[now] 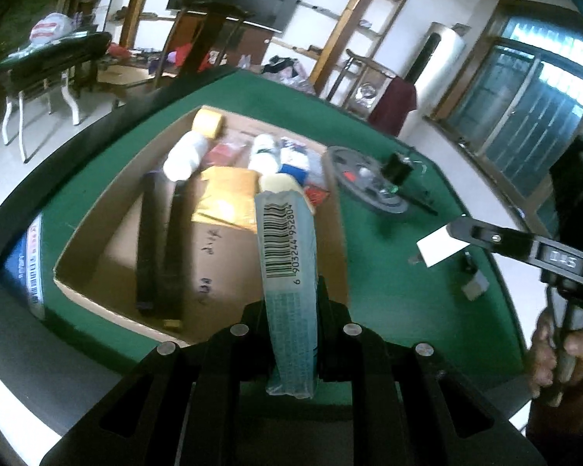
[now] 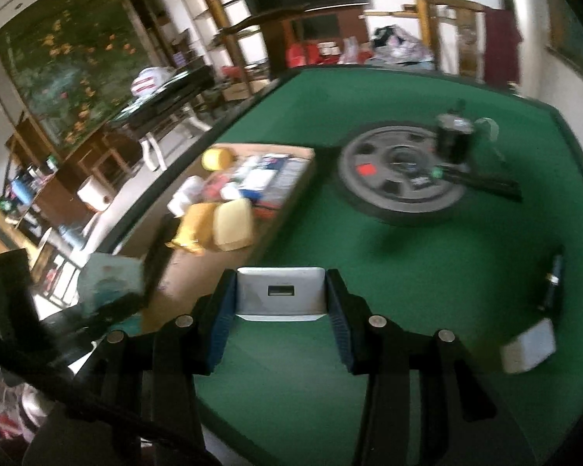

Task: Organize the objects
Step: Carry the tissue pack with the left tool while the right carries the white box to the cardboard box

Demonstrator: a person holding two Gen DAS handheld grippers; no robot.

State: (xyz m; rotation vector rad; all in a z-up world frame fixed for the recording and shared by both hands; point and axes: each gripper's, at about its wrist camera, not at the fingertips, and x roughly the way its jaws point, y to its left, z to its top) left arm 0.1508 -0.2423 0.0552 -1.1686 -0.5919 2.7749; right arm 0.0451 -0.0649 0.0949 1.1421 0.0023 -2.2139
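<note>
My left gripper (image 1: 291, 310) is shut on a long pale blue box with a barcode (image 1: 287, 256) and holds it above the near edge of an open cardboard box (image 1: 97, 225) on the green table. The cardboard box (image 2: 295, 190) holds two black bars (image 1: 159, 248), a yellow packet (image 1: 225, 194), white rolls (image 1: 186, 151) and a yellow roll (image 1: 210, 122). My right gripper (image 2: 280, 291) is shut on a white power bank (image 2: 280, 291) above the table, right of the cardboard box. It also shows in the left wrist view (image 1: 441, 242).
A grey weight plate (image 2: 400, 174) with a black device (image 2: 452, 136) on it lies on the green table (image 2: 447, 256) beyond my right gripper. A small white block (image 2: 528, 349) and a dark thin item (image 2: 554, 283) lie at the right. A blue packet (image 1: 27, 268) lies at the left edge.
</note>
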